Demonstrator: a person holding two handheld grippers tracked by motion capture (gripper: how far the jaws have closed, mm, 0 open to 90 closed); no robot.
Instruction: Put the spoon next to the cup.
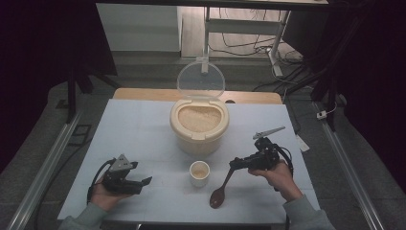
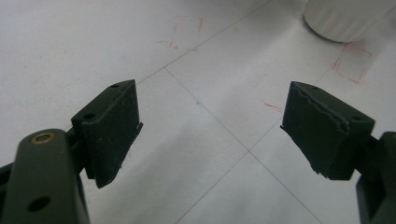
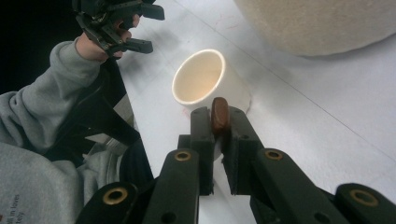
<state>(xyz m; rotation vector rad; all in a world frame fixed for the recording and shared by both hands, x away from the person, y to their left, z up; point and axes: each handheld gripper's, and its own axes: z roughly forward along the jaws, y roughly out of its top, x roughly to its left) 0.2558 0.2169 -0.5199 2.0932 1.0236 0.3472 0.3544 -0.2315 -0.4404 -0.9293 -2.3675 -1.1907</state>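
My right gripper (image 1: 235,164) is shut on the handle of a dark brown wooden spoon (image 1: 219,194); its bowl hangs low over the table, just right of a small cream cup (image 1: 199,172). In the right gripper view the spoon's handle end (image 3: 219,114) sticks up between the pads, with the cup (image 3: 201,79) right beyond it. My left gripper (image 1: 146,181) rests at the front left of the table, jaws wide open with nothing between them (image 2: 210,135). A cream rice container (image 1: 199,125), filled with rice and its clear lid raised, stands behind the cup.
The white table (image 1: 139,129) carries thin seam lines and faint red marks (image 2: 352,63). The container's side (image 3: 322,23) bulks close at the top right of the right gripper view. Dark frames and cables surround the table.
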